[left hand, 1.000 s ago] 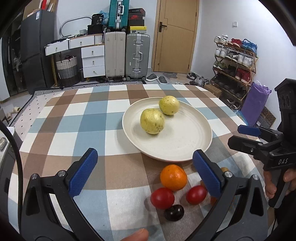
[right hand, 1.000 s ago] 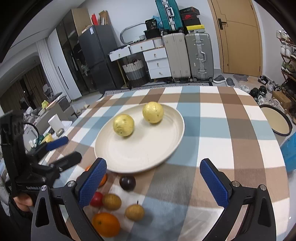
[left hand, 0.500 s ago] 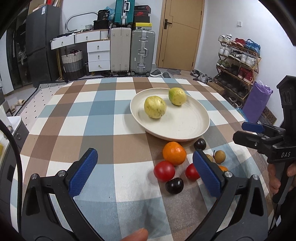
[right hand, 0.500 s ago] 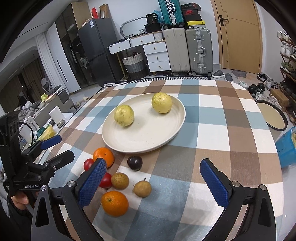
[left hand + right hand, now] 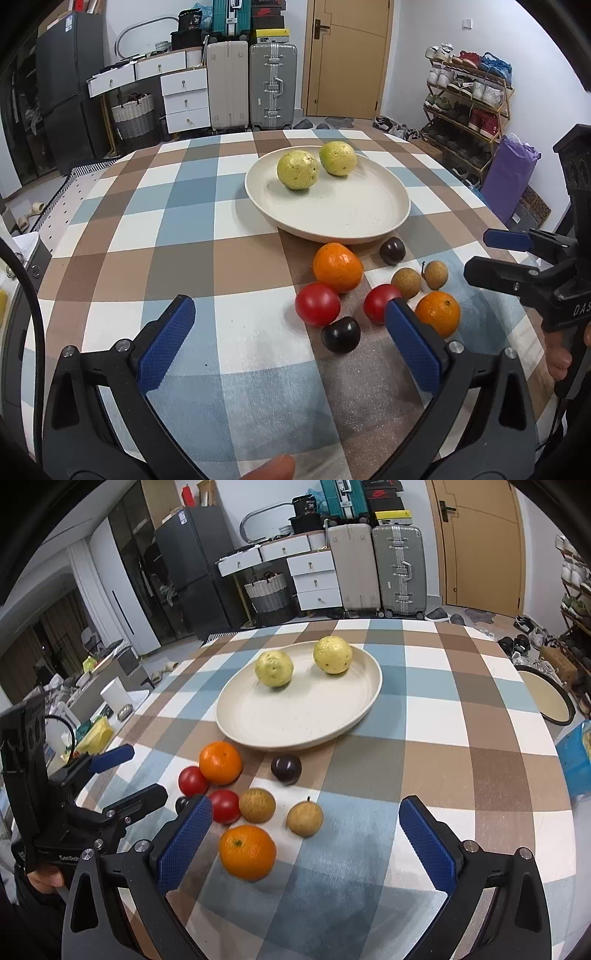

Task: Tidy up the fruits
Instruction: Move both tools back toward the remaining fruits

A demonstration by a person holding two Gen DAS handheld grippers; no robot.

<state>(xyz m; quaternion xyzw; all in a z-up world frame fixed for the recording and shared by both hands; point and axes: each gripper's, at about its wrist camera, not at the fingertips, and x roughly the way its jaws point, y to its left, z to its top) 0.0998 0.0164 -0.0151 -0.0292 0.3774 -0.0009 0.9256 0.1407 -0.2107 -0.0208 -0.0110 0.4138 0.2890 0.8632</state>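
A cream plate on the checked tablecloth holds two yellow-green fruits. In front of it lie loose fruits: two oranges, two red tomatoes, two dark plums and two small brown fruits. My left gripper hangs open and empty above the near side of the cluster. My right gripper is open and empty over the near orange and brown fruits.
Each gripper shows in the other's view: the right gripper at the table's right edge, the left gripper at the left edge. Suitcases, drawers and a shoe rack stand beyond the table. A round tray leans off the right side.
Both grippers have drawn back from the plate toward the near edge of the table. The whole cluster of loose fruit has come into view. Both stay open.
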